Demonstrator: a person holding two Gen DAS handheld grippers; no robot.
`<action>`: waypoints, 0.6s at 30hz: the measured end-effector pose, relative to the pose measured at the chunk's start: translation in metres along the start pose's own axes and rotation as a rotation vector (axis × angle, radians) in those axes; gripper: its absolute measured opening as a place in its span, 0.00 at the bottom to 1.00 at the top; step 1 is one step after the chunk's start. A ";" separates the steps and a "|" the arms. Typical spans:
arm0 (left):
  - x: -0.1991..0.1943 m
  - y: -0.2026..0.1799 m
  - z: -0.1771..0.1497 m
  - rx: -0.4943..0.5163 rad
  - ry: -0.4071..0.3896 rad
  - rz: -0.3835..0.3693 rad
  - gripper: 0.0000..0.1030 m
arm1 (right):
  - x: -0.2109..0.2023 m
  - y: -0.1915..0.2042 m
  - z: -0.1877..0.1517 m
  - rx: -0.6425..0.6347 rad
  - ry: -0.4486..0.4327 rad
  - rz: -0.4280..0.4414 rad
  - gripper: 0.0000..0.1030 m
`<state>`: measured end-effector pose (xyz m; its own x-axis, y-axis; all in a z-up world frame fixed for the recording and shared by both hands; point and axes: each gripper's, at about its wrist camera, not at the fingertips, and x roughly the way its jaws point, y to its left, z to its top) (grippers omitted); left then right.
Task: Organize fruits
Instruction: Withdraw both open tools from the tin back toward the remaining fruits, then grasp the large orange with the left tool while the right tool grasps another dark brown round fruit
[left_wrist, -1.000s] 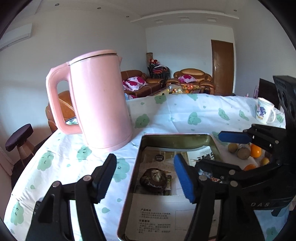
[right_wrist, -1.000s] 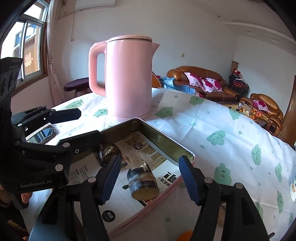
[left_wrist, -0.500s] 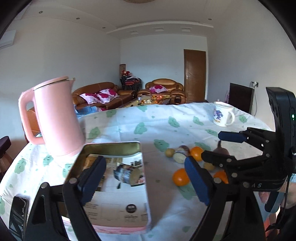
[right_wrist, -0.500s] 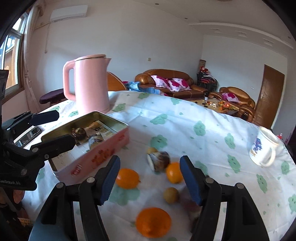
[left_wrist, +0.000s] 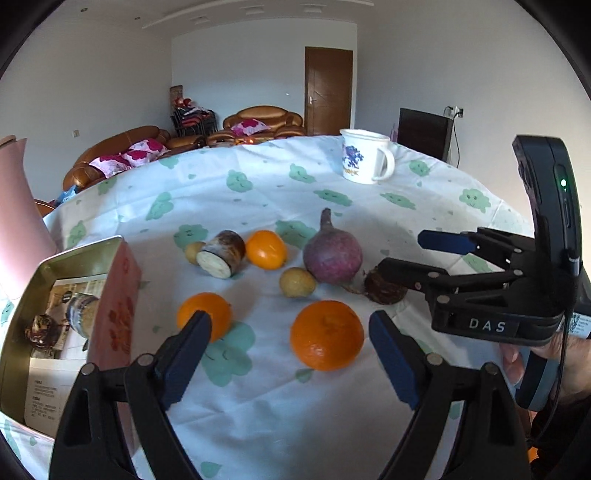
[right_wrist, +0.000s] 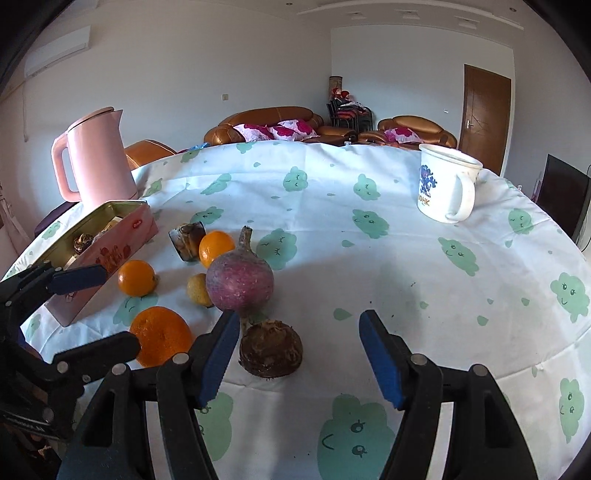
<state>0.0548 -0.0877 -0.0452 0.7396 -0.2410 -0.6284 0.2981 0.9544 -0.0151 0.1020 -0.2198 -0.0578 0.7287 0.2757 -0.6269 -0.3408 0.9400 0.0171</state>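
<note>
Both the left gripper (left_wrist: 284, 350) and the right gripper (right_wrist: 299, 354) hover empty with jaws apart over loose produce mid-table, the large round orange (left_wrist: 327, 334) between the left's, ready for the pink rectangular tin (left_wrist: 118, 295) at the table's left edge.

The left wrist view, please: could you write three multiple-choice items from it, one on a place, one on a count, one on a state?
1. Where does the mug stand?
A. inside the tin
B. beyond the fruit, far side of the table
C. between the left gripper's fingers

2. How many orange citrus fruits lie on the tablecloth?
A. one
B. three
C. five

3. What is the state of the left gripper?
A. open, holding nothing
B. shut on the radish
C. shut on an orange

Key: 1 B, the mug sits behind the purple radish; 2 B, three oranges show; 3 A, its blue pads stand apart either side of the big orange, touching nothing.
</note>
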 end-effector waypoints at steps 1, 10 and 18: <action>0.005 -0.002 0.000 0.002 0.018 -0.010 0.87 | 0.000 -0.001 -0.001 -0.004 0.006 0.004 0.67; 0.022 -0.001 -0.001 -0.043 0.095 -0.079 0.83 | 0.011 0.002 -0.004 -0.017 0.066 0.054 0.63; 0.032 0.003 -0.001 -0.073 0.148 -0.114 0.66 | 0.025 0.008 -0.004 -0.052 0.143 0.089 0.52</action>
<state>0.0790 -0.0923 -0.0666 0.6053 -0.3248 -0.7268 0.3266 0.9339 -0.1454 0.1153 -0.2057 -0.0760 0.6036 0.3224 -0.7292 -0.4333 0.9004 0.0394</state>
